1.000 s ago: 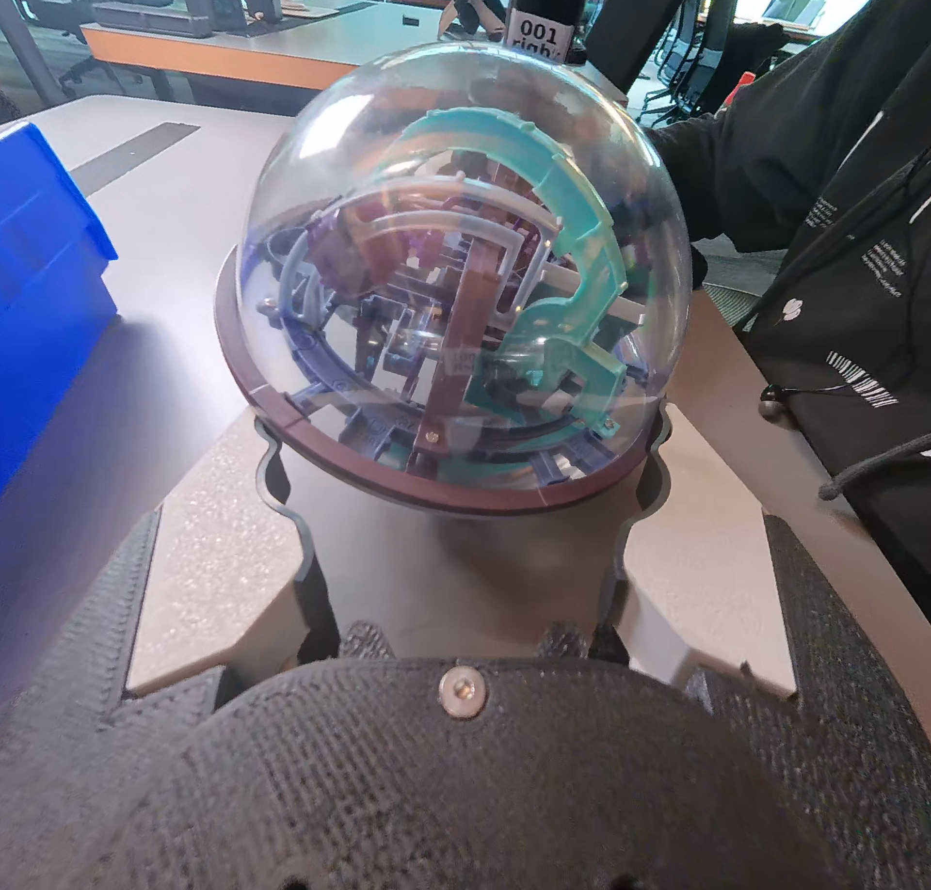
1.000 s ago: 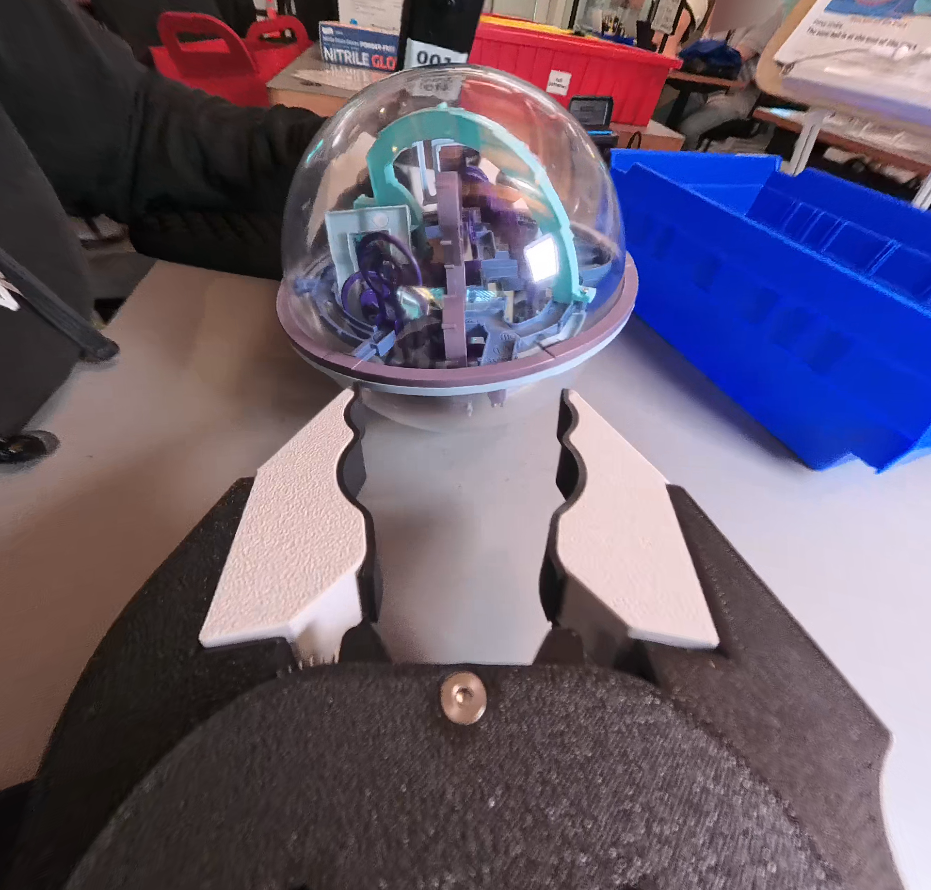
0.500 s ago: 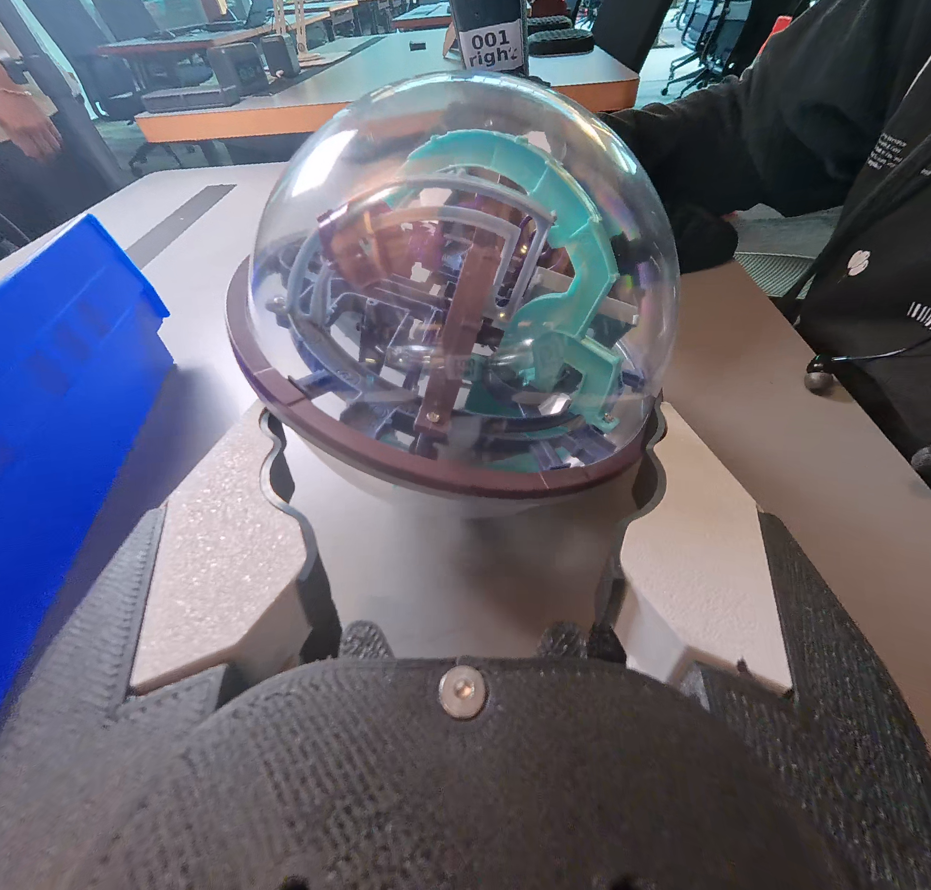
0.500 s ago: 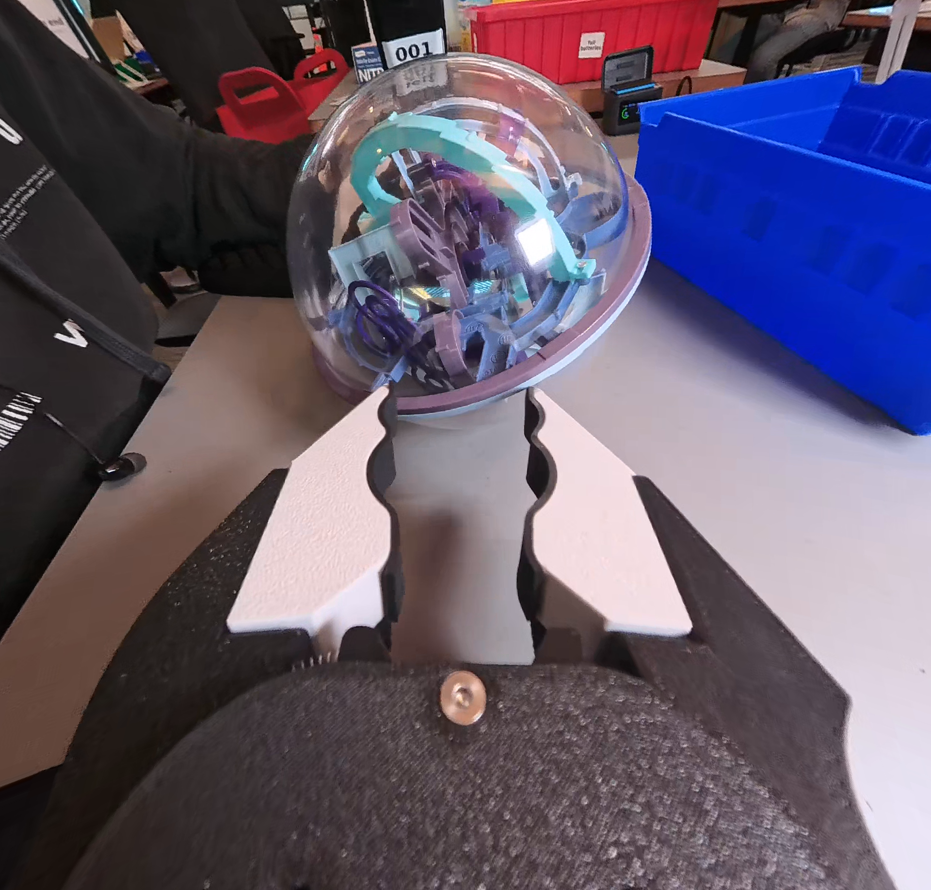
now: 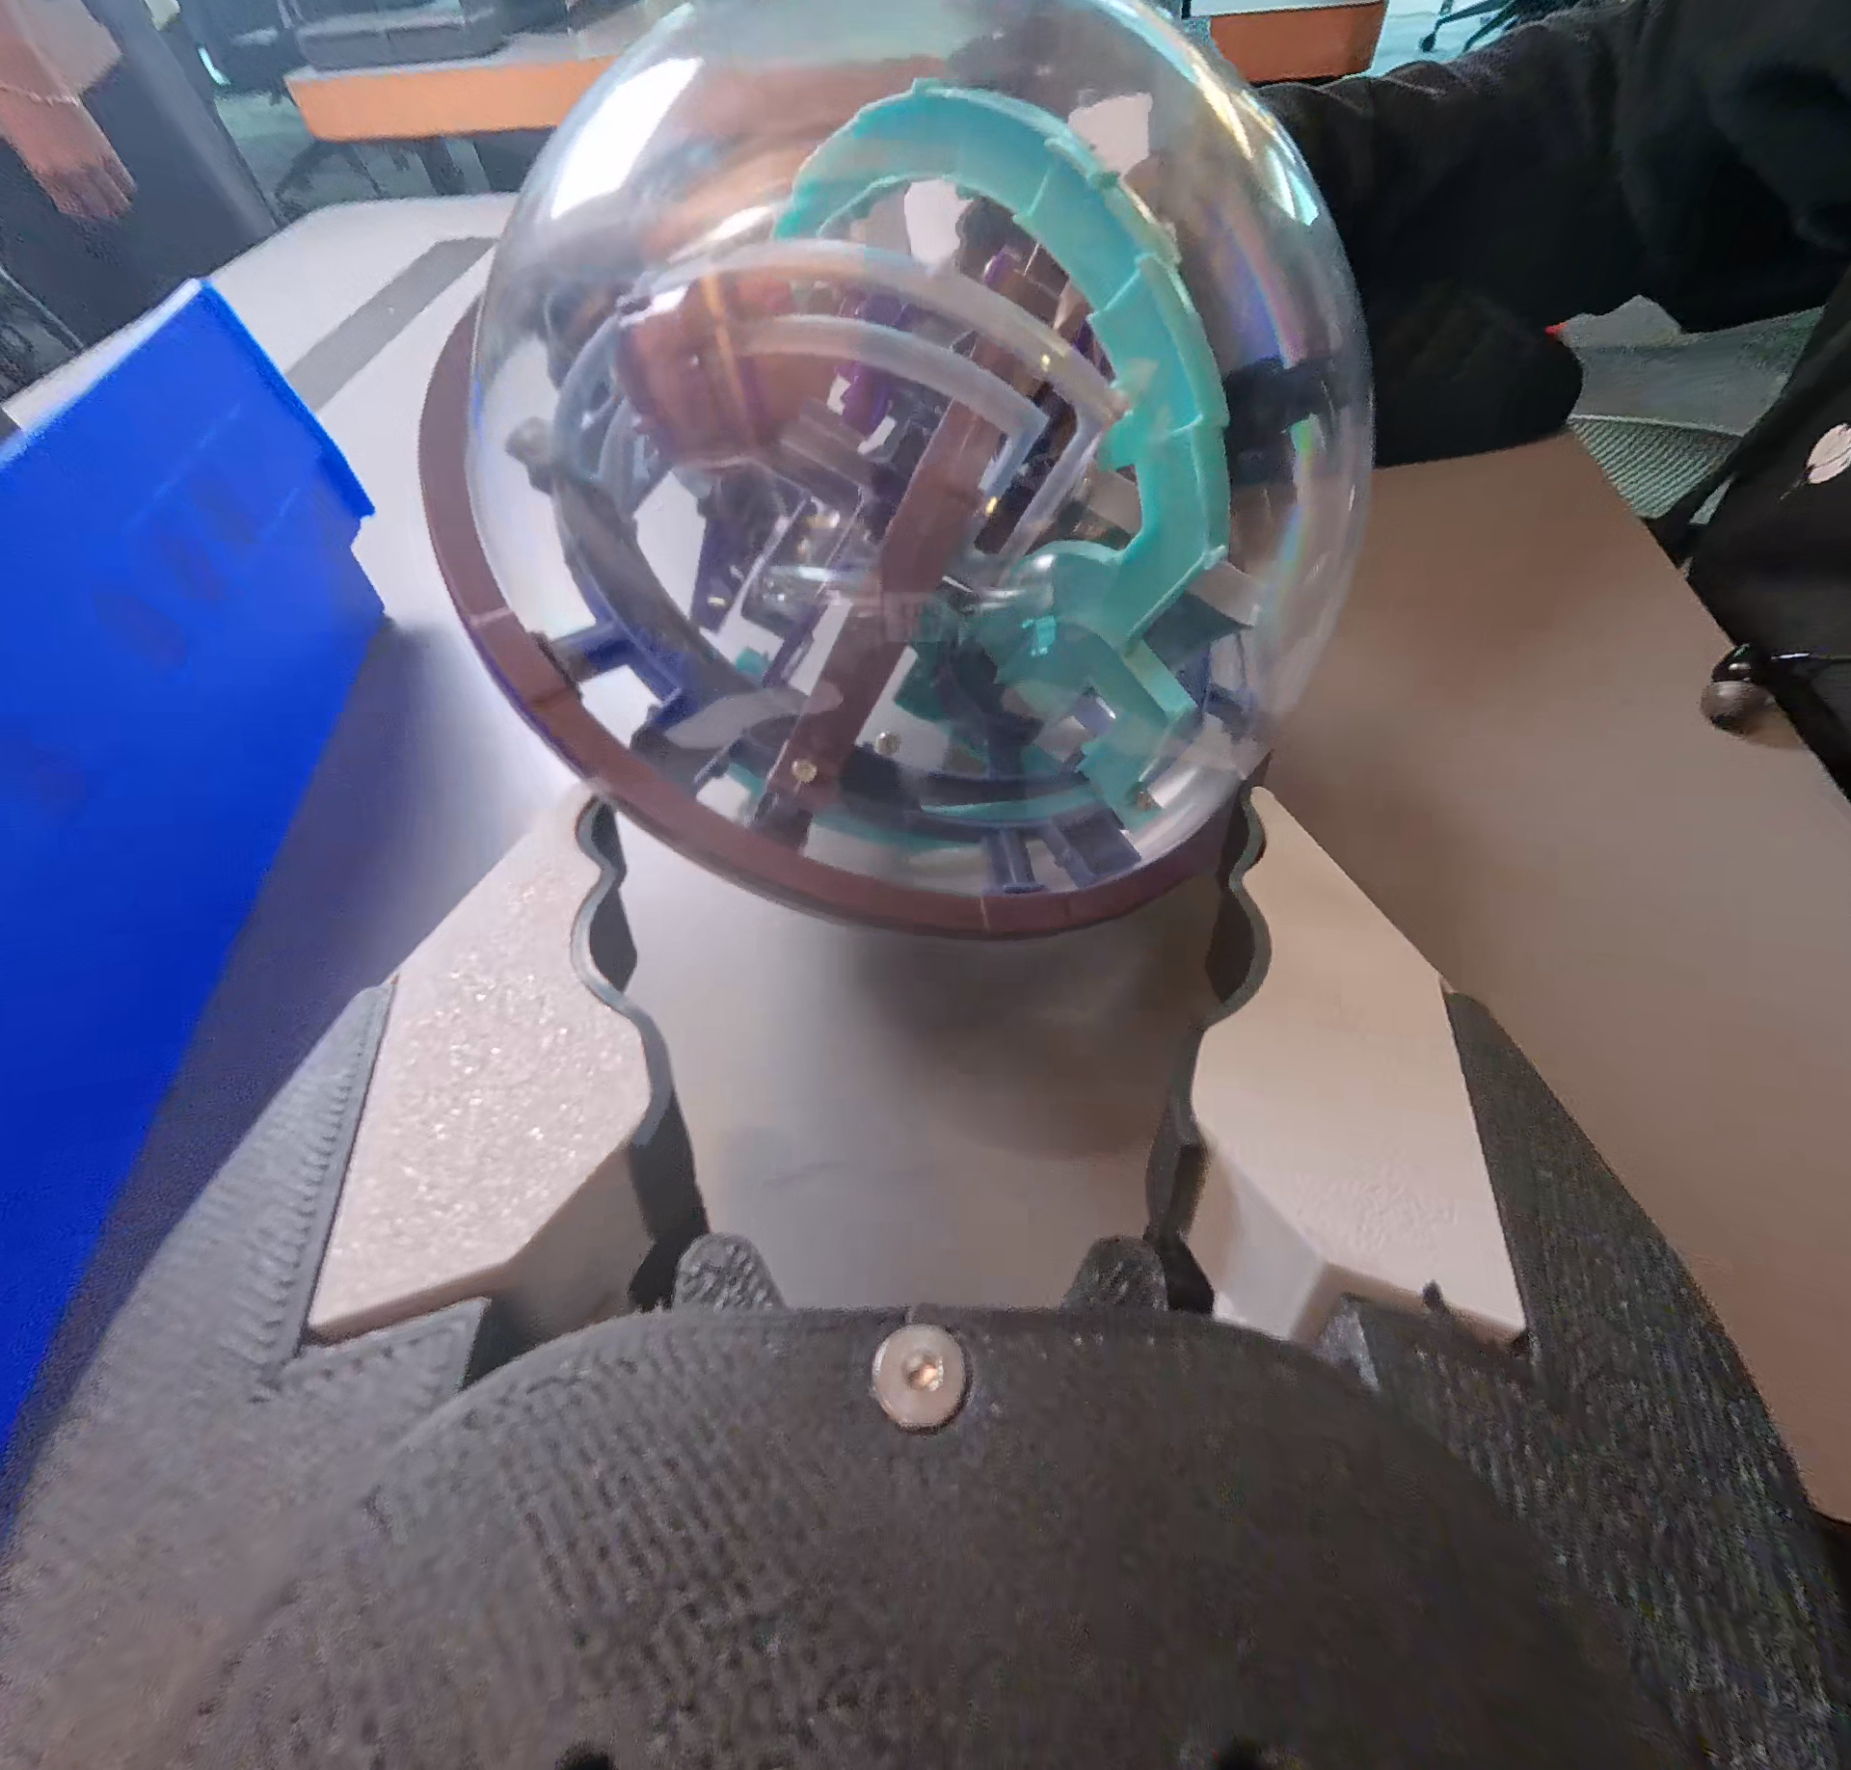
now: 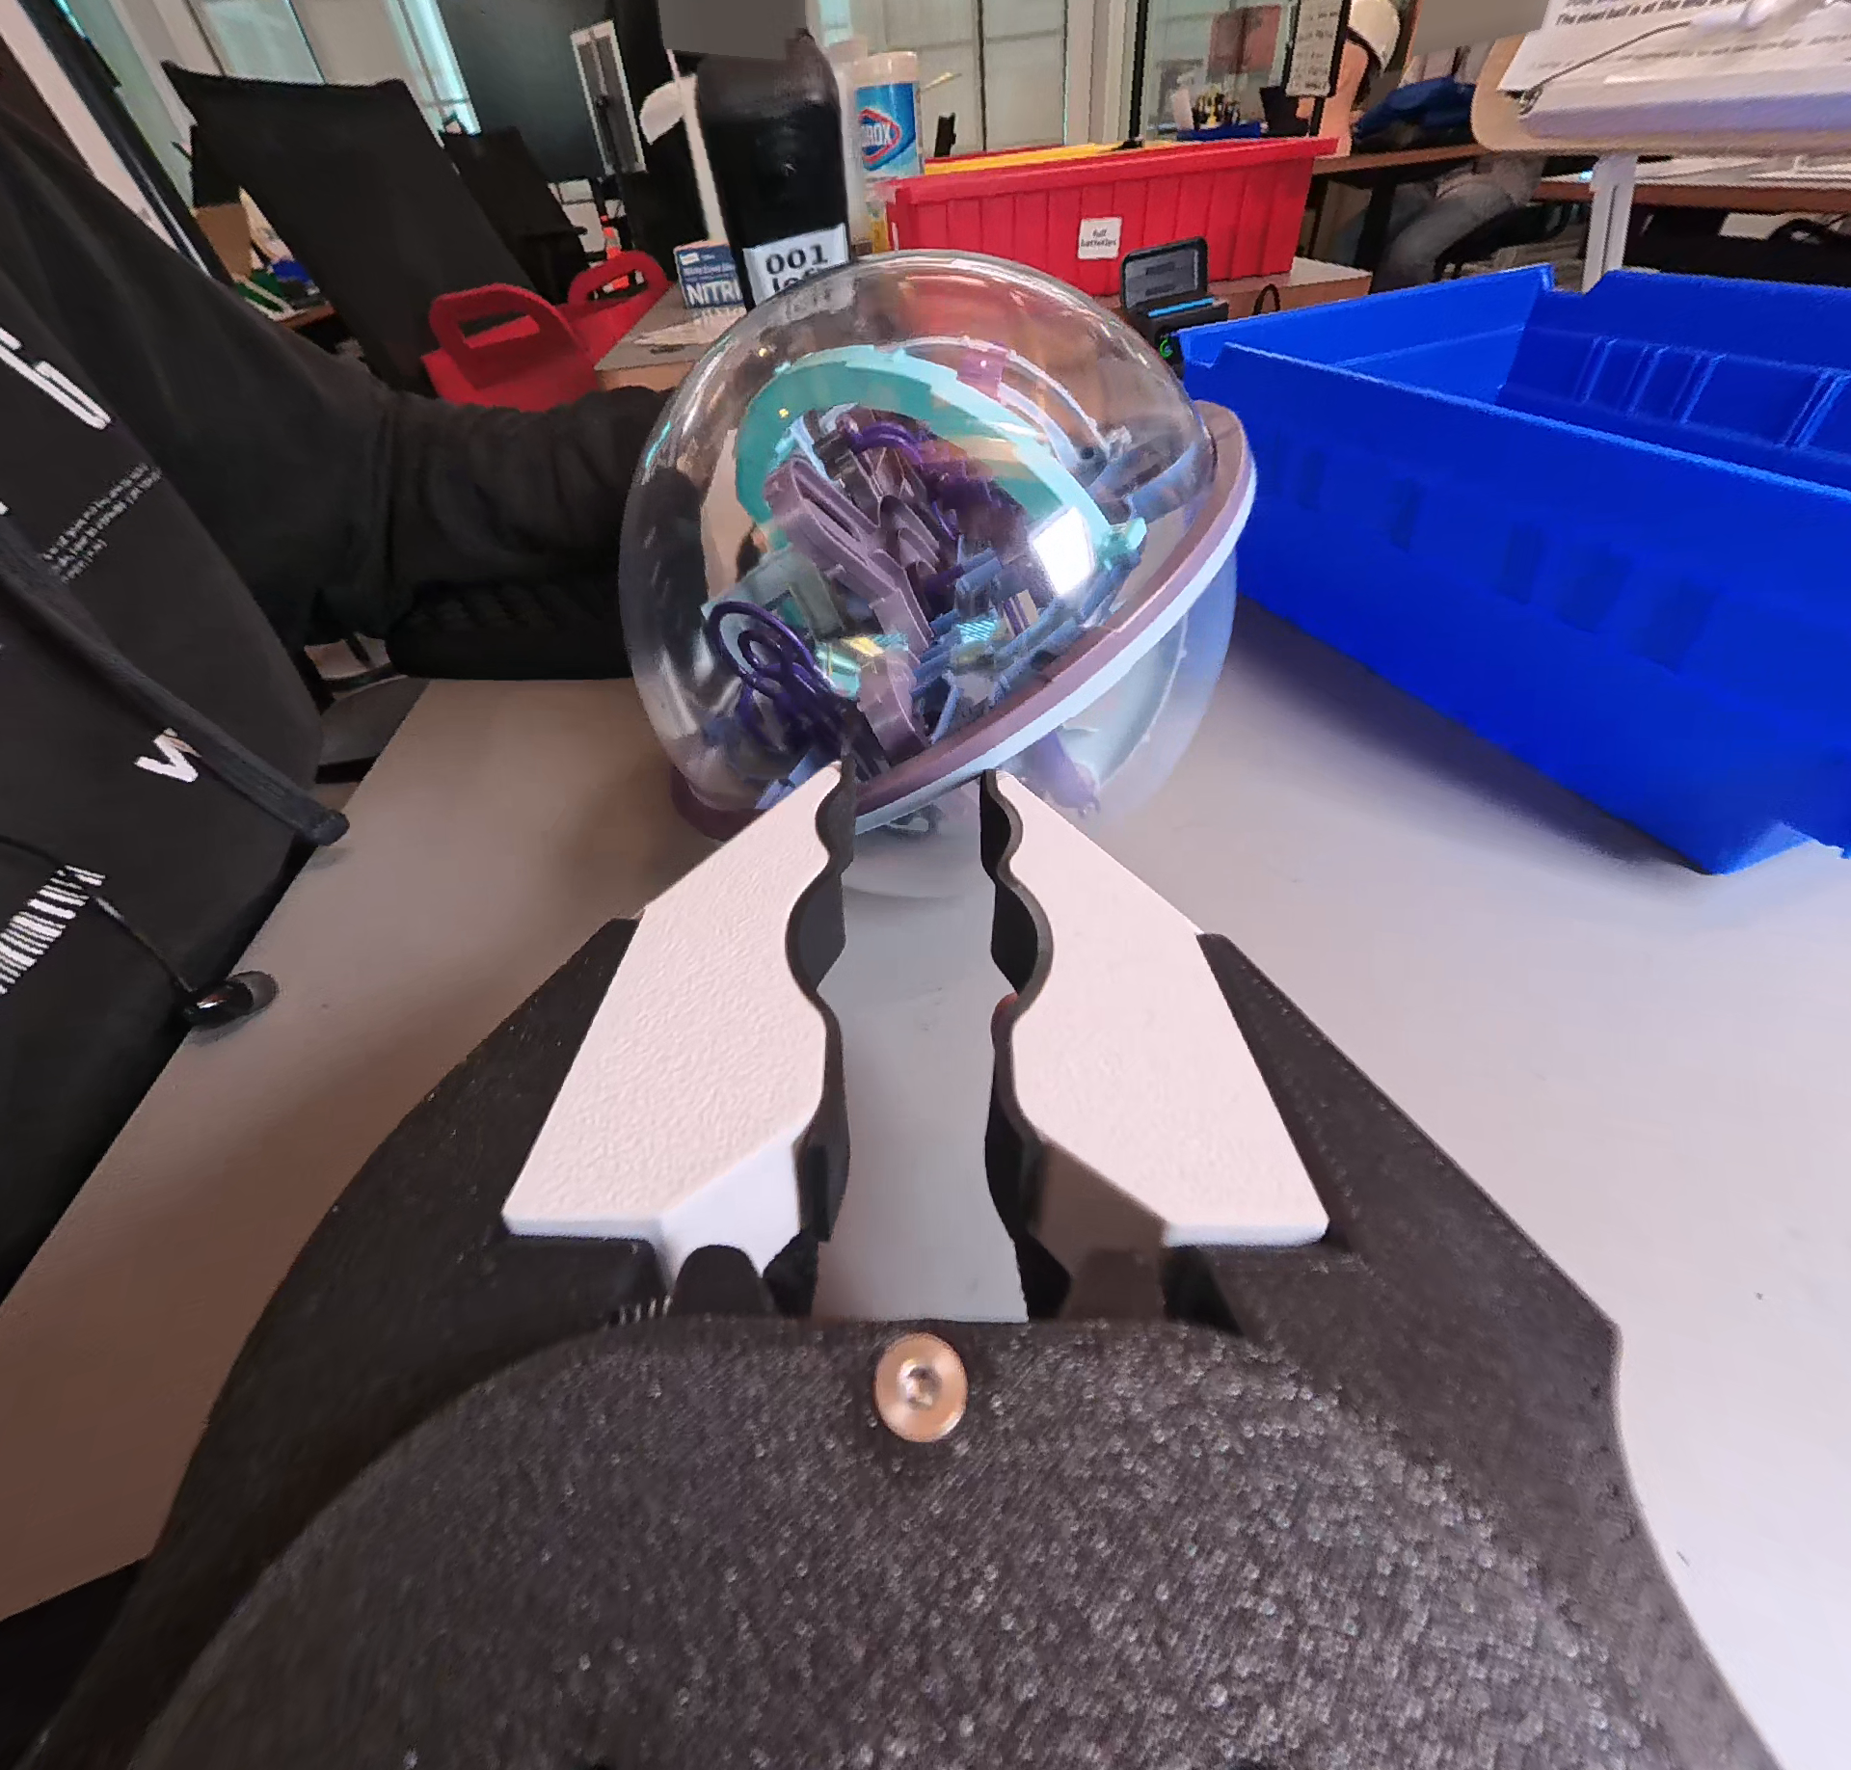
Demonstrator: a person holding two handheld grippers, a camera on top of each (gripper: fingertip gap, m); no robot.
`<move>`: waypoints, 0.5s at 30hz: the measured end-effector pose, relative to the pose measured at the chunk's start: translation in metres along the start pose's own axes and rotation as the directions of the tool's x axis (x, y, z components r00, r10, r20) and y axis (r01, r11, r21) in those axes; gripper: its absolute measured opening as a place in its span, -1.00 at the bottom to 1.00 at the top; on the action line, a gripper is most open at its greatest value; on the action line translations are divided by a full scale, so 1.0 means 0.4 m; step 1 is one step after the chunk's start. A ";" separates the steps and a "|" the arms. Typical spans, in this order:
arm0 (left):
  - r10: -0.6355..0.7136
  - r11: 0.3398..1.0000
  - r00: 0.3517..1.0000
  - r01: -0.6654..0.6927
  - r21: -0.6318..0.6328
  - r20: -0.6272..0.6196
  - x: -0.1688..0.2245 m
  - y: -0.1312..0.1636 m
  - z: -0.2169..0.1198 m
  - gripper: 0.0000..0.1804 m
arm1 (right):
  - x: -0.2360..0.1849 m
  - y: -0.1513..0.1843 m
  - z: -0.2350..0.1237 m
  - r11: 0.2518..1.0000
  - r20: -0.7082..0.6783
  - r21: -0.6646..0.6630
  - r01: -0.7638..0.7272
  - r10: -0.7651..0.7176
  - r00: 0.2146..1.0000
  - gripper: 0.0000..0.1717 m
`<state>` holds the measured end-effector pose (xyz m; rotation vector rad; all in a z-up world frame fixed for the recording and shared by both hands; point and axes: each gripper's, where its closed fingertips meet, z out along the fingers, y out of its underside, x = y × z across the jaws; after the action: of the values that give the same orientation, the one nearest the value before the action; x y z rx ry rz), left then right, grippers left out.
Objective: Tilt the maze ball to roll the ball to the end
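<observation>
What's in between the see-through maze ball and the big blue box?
Only bare grey table lies between the maze ball and the blue box, seen in the right wrist view.

A pale grey worktop (image 6: 1402, 1071) carries the tilted clear maze ball (image 6: 921, 560) near its middle, on a small dark ring base (image 6: 706, 810), and a blue plastic bin (image 6: 1563, 540) at far right.

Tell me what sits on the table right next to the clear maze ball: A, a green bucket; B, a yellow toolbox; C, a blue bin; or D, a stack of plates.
C: a blue bin stands on the table beside the maze ball, and it shows in both wrist views.
</observation>
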<state>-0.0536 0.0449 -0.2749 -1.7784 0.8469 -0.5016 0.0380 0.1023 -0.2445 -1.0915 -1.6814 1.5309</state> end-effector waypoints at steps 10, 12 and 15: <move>-0.241 0.965 0.963 0.250 0.073 -0.120 -0.007 -0.018 -0.031 0.05 | 0.021 -0.010 -0.014 0.999 -0.045 0.031 0.026 -0.025 0.999 -0.84; -0.252 0.963 0.961 0.260 0.066 -0.116 -0.009 -0.018 -0.032 0.00 | 0.022 -0.012 -0.016 0.996 -0.065 0.031 0.081 -0.079 0.995 -0.84; -0.230 0.969 0.968 0.237 0.070 -0.102 -0.011 -0.020 -0.035 -0.04 | 0.021 -0.014 -0.019 0.986 -0.093 0.025 0.163 -0.160 0.983 -0.84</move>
<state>-0.0635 0.0408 -0.2622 -1.7999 0.6728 -0.7676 0.0397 0.1135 -0.2385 -0.9681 -1.6353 1.3812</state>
